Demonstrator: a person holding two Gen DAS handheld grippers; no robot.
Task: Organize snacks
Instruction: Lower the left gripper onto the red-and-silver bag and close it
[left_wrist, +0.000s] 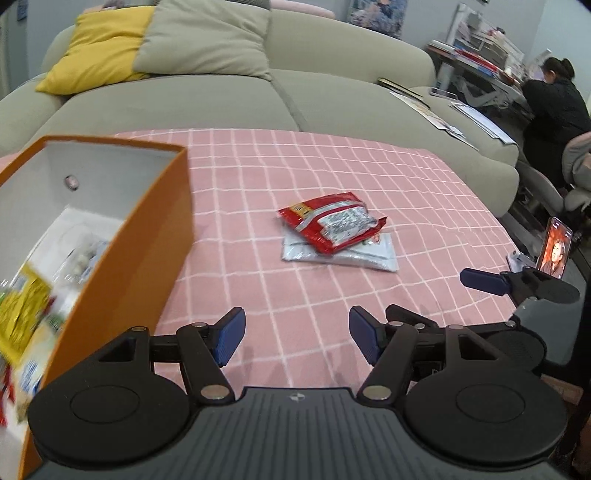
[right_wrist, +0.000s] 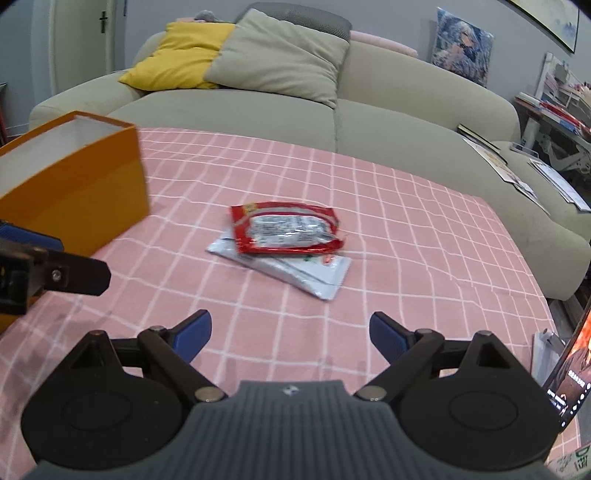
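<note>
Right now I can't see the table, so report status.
Left gripper and right gripper open, empty. Red packet atop white packet. Path clear.

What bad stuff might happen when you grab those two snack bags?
The red packet lies on top of the silver packet, so pinching the top one may drag or flip the one below. The orange box already holds snacks, so a careless drop might land on its rim. The left gripper and right gripper, both open, sit close together and might bump.
</note>
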